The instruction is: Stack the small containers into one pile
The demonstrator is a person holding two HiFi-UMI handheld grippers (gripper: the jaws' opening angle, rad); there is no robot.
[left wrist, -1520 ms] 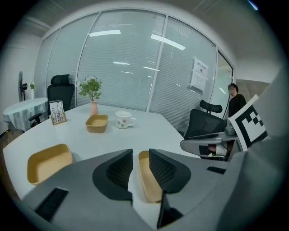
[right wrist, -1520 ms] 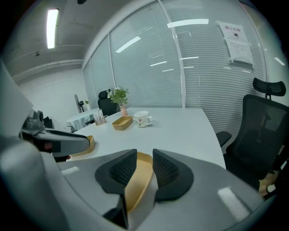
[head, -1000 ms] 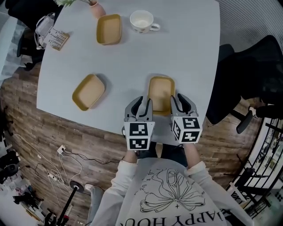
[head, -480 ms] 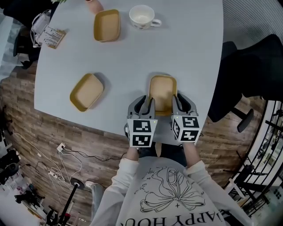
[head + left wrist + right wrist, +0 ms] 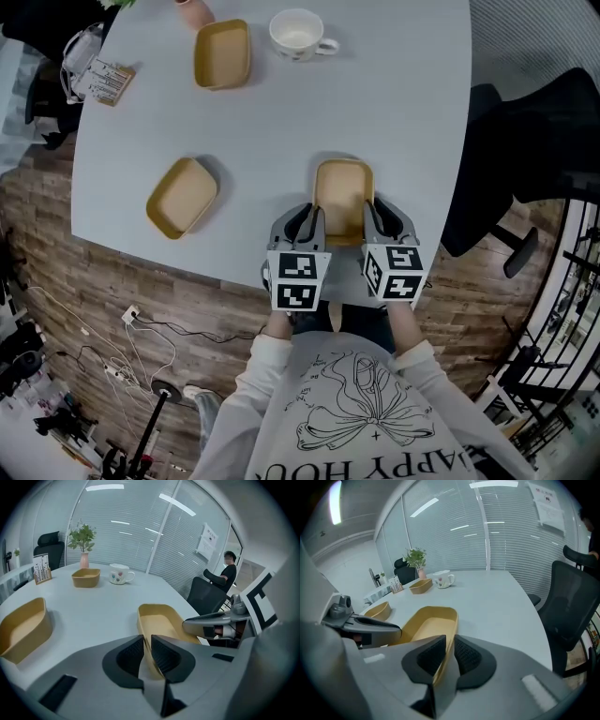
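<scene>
Three tan containers lie on the pale table. The near container sits right in front of me, a second lies to the left, and a third is far back. My left gripper straddles the near container's left wall. Its jaws have just been closing, and they now pinch that wall. My right gripper straddles the right wall. Those jaws have also just been closing, and they grip the wall. The container rests on the table.
A white mug stands beside the far container. A pink vase with a plant and a card stand sit at the far left. A black office chair is off the table's right edge. A person sits in the background.
Both grippers have settled a little lower along the near container's side walls. None of the containers has shifted on the table.
</scene>
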